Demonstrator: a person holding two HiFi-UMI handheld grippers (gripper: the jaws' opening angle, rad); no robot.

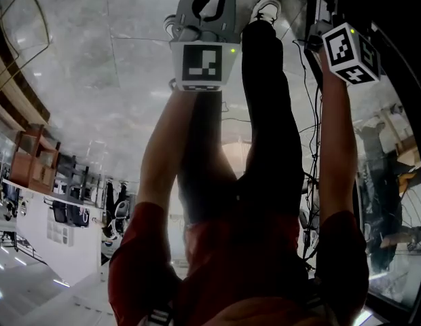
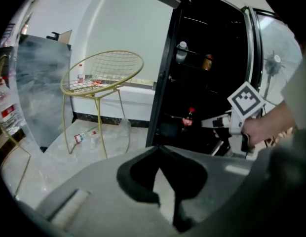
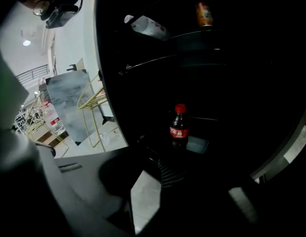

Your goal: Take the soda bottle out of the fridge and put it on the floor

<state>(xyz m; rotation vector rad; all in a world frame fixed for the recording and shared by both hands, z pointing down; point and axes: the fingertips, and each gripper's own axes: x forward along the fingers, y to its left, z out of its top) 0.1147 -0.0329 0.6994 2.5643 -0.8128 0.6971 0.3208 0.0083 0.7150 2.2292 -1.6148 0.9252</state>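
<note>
Soda bottle (image 3: pixel 178 127): it stands upright, red cap on top, on a lower shelf (image 3: pixel 200 144) inside the open fridge (image 3: pixel 232 83). No jaws are touching it.
Right gripper (image 3: pixel 153 169): it is aimed at the bottle from just outside the fridge. The jaws are parted only narrowly and nothing is held between them.
Left gripper (image 2: pixel 158 149): it is kept back from the fridge. The jaw tips are brought together and nothing is held.
Risk, narrow gap: the gap looks slimmer than the bottle's body. If the approach is made like this, the bottle would probably be pushed back or knocked over, not enclosed.
Risk, tipping: a tall, slim bottle is easily toppled by one jaw touching first, and it could then roll deeper into the fridge.
Risk, darkness: little can be made out inside the fridge, so the shelf edge in front of the bottle may be struck or the depth misjudged.
Risk, lifting: a lying bottle (image 3: pixel 148 27) and a can (image 3: pixel 204 14) are kept on the shelves above. They could be disturbed if the soda bottle is raised too high.
Risk, set-down: the floor (image 2: pixel 54 152) looks glossy, and a wire chair (image 2: pixel 101 78) and a fallen bottle (image 2: pixel 84 136) are near. A tilted release could let the soda bottle fall.
</note>
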